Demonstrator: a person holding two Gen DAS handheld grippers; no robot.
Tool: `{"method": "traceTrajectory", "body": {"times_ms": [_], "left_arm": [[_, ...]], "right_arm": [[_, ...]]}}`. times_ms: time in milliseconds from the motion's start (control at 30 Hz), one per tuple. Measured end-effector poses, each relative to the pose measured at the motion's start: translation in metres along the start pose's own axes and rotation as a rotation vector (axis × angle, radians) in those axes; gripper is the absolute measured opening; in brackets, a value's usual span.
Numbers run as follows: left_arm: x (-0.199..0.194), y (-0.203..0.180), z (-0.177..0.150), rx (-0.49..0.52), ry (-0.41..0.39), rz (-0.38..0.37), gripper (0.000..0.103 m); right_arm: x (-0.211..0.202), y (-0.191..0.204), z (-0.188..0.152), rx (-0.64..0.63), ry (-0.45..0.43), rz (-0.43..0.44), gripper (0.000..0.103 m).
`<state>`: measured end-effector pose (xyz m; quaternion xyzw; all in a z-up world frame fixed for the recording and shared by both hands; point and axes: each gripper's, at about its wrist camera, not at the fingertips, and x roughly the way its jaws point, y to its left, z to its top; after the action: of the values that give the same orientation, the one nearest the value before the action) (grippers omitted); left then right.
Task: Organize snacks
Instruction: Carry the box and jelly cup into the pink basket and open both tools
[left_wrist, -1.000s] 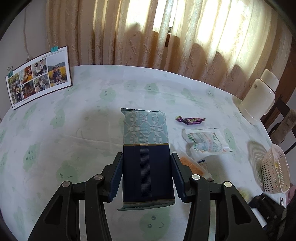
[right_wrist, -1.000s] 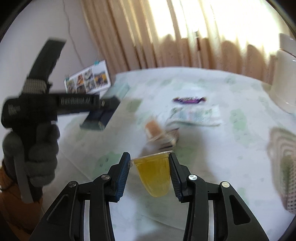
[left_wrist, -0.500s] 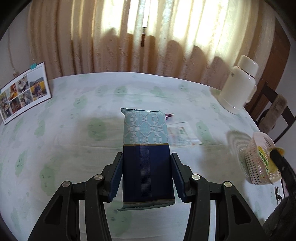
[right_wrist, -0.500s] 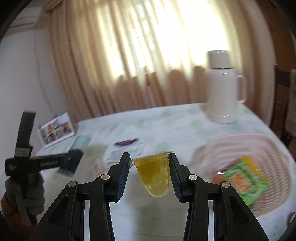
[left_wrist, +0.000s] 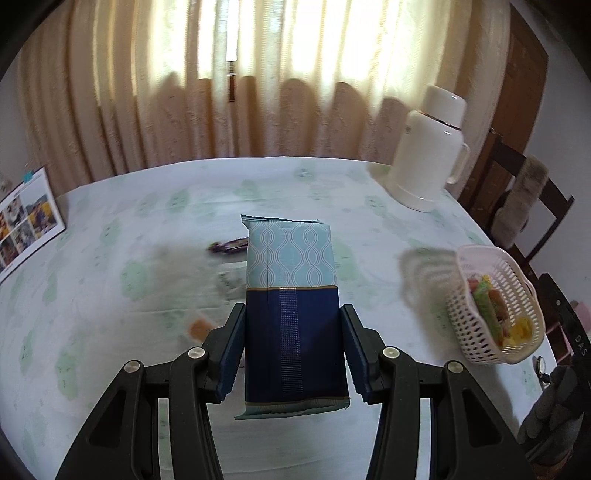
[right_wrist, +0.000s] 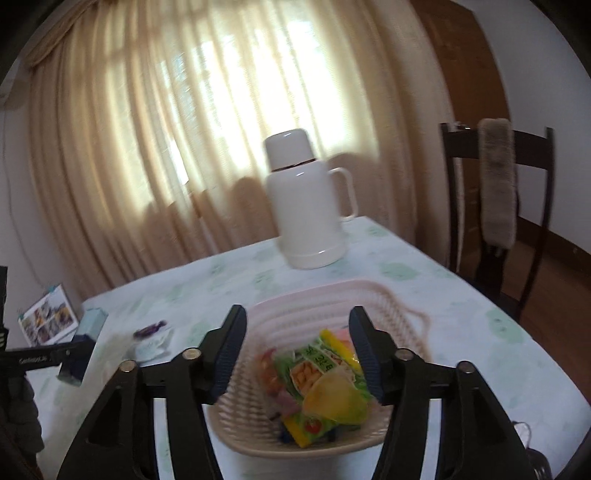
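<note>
Blue snack pack (left_wrist: 293, 317) is held in left gripper (left_wrist: 293, 345), clamped across dark lower half, above table (left_wrist: 110, 332). Long axis is aligned with fingers, pale patterned end pointed away toward curtain. Pack is judged light, film crinkly and slippery, contents possibly crushable; grip across narrow width is judged best, pressure kept moderate. Right gripper (right_wrist: 299, 352) is spread wide, nothing held, poised over pink basket (right_wrist: 332, 295); jelly cup (right_wrist: 338, 400) is seen lying in basket among packets.
</note>
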<state>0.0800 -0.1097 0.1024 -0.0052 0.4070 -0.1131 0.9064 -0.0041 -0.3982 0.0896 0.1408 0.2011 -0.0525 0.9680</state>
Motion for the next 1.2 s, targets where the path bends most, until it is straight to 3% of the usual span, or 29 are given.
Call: {"method": "traceTrajectory", "body": {"times_ms": [367, 767, 900, 1200], "left_arm": [[0.014, -0.087, 0.012, 0.128, 0.029, -0.105, 0.046], [0.039, -0.173, 0.016, 0.204, 0.089, -0.262, 0.047], [0.044, -0.179, 0.018, 0.175, 0.101, -0.312, 0.055], [0.044, -0.145, 0.023, 0.115, 0.09, -0.239, 0.059]], "right_arm": [[-0.017, -0.04, -0.004, 0.094, -0.105, -0.103, 0.06], [-0.02, -0.047, -0.007, 0.124, -0.129, -0.102, 0.06], [-0.02, -0.049, -0.007, 0.133, -0.124, -0.096, 0.06], [-0.021, -0.047, -0.009, 0.126, -0.122, -0.079, 0.06]]}}
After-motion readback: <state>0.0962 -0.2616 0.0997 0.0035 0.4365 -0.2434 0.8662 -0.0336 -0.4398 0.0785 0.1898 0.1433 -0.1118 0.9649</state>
